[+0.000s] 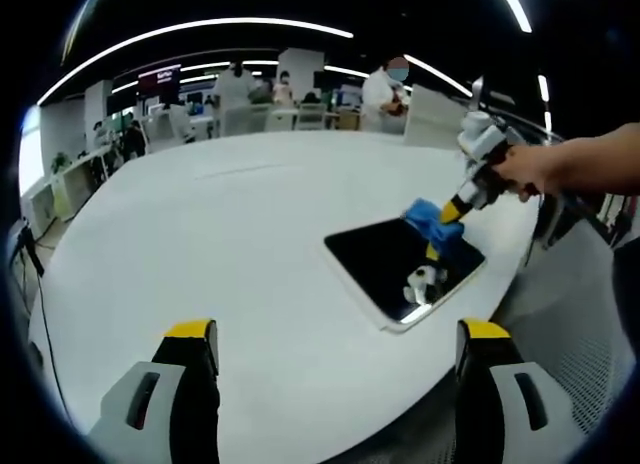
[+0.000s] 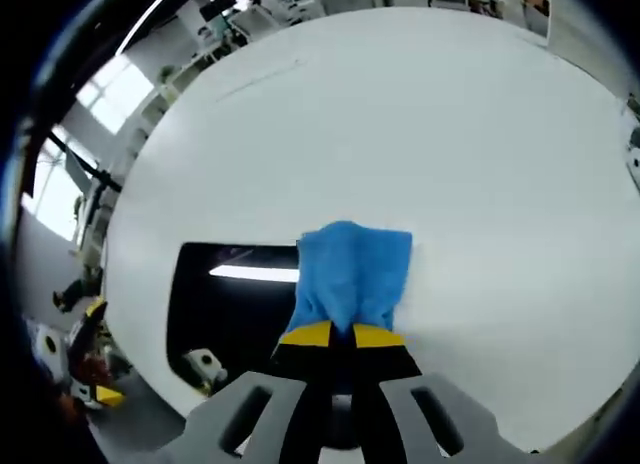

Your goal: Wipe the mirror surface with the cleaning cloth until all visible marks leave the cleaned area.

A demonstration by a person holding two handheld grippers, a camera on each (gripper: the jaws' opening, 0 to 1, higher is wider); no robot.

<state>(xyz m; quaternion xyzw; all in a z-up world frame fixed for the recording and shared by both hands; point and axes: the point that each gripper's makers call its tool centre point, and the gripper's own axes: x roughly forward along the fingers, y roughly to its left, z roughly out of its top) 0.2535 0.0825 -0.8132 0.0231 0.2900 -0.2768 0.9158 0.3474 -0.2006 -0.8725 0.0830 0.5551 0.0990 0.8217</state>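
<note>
1. Your mirror (image 1: 405,267) lies flat at the table's (image 1: 230,244) near-right edge, at four o'clock of the left gripper view.
2. Right gripper (image 2: 345,334) pinches the cloth (image 2: 352,269), which covers one mirror edge.
3. Left gripper (image 1: 335,349) hangs spread, idle.
4. No marks are discernible on the dark glass; I judge wiping unfinished.

Bright ceiling strip lights (image 1: 200,29) — glare streak on mirror (image 2: 235,284) — fisheye bending edges.

The cloth (image 2: 350,274) covers the mirror's (image 2: 225,314) right edge; the mirror's near corner is cut off.
</note>
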